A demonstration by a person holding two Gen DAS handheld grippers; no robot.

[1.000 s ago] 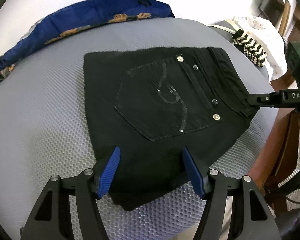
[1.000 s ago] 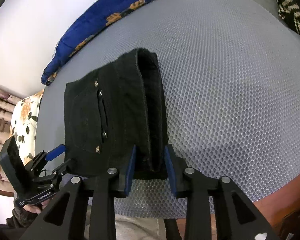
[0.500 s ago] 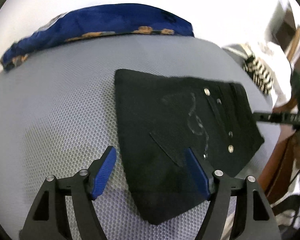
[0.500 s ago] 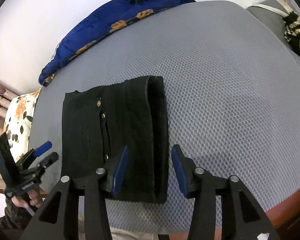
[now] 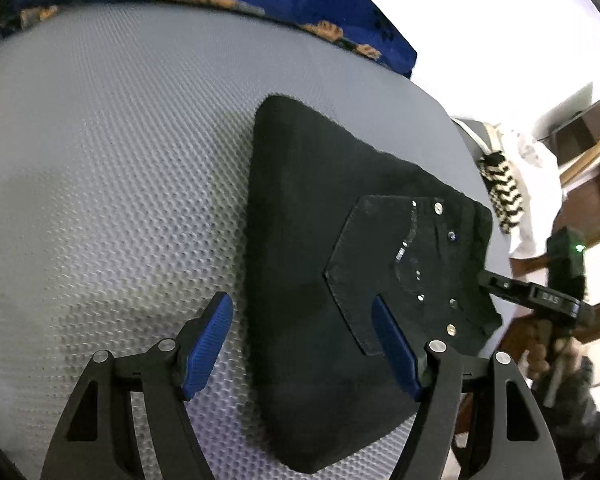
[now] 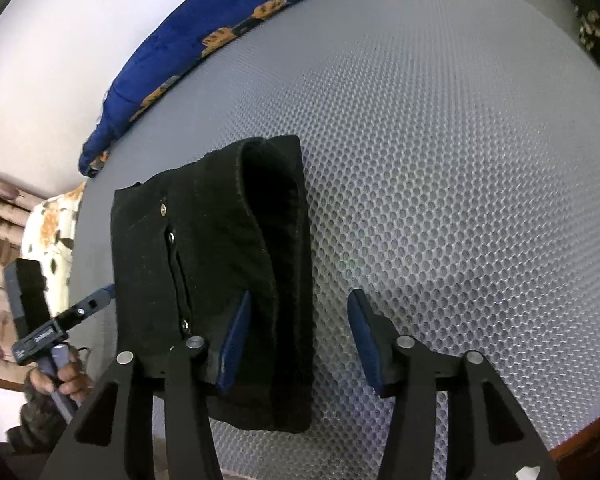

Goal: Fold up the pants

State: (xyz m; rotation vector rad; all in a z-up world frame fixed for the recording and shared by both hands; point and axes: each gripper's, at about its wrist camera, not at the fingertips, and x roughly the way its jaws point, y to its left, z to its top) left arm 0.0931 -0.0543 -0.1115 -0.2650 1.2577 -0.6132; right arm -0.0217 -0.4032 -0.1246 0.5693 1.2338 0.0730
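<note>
The left tongs (image 5: 302,342) stand wide apart over the near edge of the folded black pants (image 5: 320,248), one blue pad (image 5: 208,344) out over the grey honeycomb mat (image 5: 120,184) and the other above the cloth just by the back pocket (image 5: 388,256), neither pad pressing on anything; the right tongs (image 6: 296,338) are spreading their jaws at this moment, with the thick rolled waistband edge (image 6: 284,240) lying between them but no longer pinched, the left pad close against the fabric and the right pad clear over bare mat (image 6: 440,160); the pants lie flat on the mat as a compact folded packet, pocket side up with its silver rivets (image 5: 438,209) and faint stitched curl showing, the waistband end toward the right-hand tool and the plain folded end toward the far side; from the left camera the right tool (image 5: 540,296) shows at the waistband corner, its tip touching or just beside the cloth, with a small green light on its body and a hand (image 5: 540,352) wrapped round the handle below; from the right camera the left tool (image 6: 56,328) shows beside the far side of the packet, a hand (image 6: 66,376) gripping it; a dark blue cushion with orange prints (image 6: 188,40) lies along the back edge of the mat against a pale wall; a black-and-white zigzag knit (image 5: 502,192) sits off the mat's corner.
</note>
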